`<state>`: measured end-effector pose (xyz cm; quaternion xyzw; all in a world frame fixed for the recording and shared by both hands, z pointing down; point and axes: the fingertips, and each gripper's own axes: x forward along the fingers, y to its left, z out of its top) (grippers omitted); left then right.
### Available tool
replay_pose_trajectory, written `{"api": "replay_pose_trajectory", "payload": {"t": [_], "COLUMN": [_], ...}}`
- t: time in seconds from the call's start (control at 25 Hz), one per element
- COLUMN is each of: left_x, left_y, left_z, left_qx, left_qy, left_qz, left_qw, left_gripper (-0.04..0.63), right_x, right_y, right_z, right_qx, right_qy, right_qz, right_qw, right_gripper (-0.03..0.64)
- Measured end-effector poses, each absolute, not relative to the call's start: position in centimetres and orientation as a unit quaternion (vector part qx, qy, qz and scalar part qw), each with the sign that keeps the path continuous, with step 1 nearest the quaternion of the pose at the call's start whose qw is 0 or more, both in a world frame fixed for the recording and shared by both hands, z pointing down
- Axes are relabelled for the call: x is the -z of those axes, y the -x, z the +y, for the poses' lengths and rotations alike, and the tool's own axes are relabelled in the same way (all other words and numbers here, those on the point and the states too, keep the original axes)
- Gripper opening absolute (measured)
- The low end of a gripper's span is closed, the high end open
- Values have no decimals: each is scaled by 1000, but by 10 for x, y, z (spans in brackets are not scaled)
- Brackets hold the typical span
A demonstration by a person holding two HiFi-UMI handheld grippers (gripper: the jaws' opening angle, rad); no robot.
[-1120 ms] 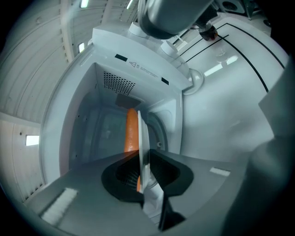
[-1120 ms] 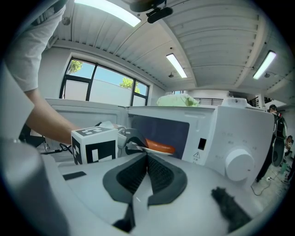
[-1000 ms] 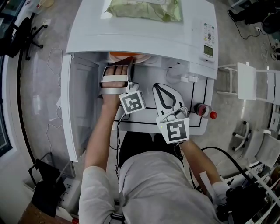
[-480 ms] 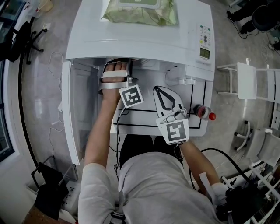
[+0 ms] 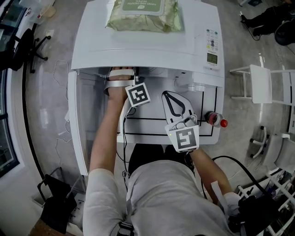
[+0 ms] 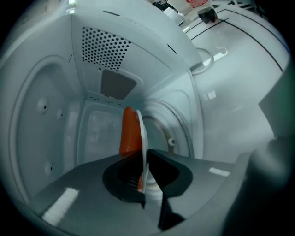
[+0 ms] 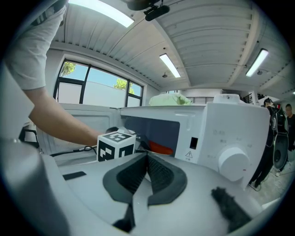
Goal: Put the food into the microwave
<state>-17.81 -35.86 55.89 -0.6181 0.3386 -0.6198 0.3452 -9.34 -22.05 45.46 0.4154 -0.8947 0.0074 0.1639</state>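
Note:
My left gripper (image 6: pixel 144 170) reaches deep into the open white microwave (image 5: pixel 147 46). Its jaws are closing, and the rim of a white plate (image 6: pixel 144 138) is pinched between them, seen edge-on. Orange food (image 6: pixel 130 131) lies on that plate. The plate is over the oven's round turntable area (image 6: pixel 171 120). In the head view only the left gripper's marker cube (image 5: pixel 138 95) and the hand show at the oven mouth; the jaws and plate are hidden under the oven top. My right gripper (image 7: pixel 147 159) rests shut and empty on the table in front of the oven, where the orange food (image 7: pixel 159 148) shows inside.
The microwave door (image 5: pixel 78 124) hangs open to the left. A green pack of wipes (image 5: pixel 143 14) lies on the oven top. A small red-capped bottle (image 5: pixel 216 119) lies on the white table (image 5: pixel 152 126) at the right. The oven's knob (image 7: pixel 233 164) faces the right gripper.
The left hand has pushed further into the microwave, so the orange plate that showed at the opening is now hidden under the oven top. The right gripper has stayed put.

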Motion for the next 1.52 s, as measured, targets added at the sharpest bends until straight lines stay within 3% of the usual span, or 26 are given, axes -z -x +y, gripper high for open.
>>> {"api": "replay_pose_trajectory", "payload": {"t": [0.2,0.56,1.2,1.52], "left_x": [-576,-583,-586,-577], "left_y": [176,179,180,176], "left_z": [-353,-349,-333,-328], "left_qx": [627,665,675,658], "left_qy": [654,678,706,716], "left_qz": [285,222,163,182], "left_qw": [314,219,138,144], "left_gripper": [34,71,97,120], "right_x": [-448,-470,-477,-478], "right_y": [91,98,118,119], "right_z": [-223,-226,-235,-231], "right_qx": [-10,-28,-57,-54], "right_qy": [-422,-417,-413,-404], "right_qz": [-893,-890,-892,-895], "right_qw": [155,180,174,179], "right_gripper": [11,11,11,11]}}
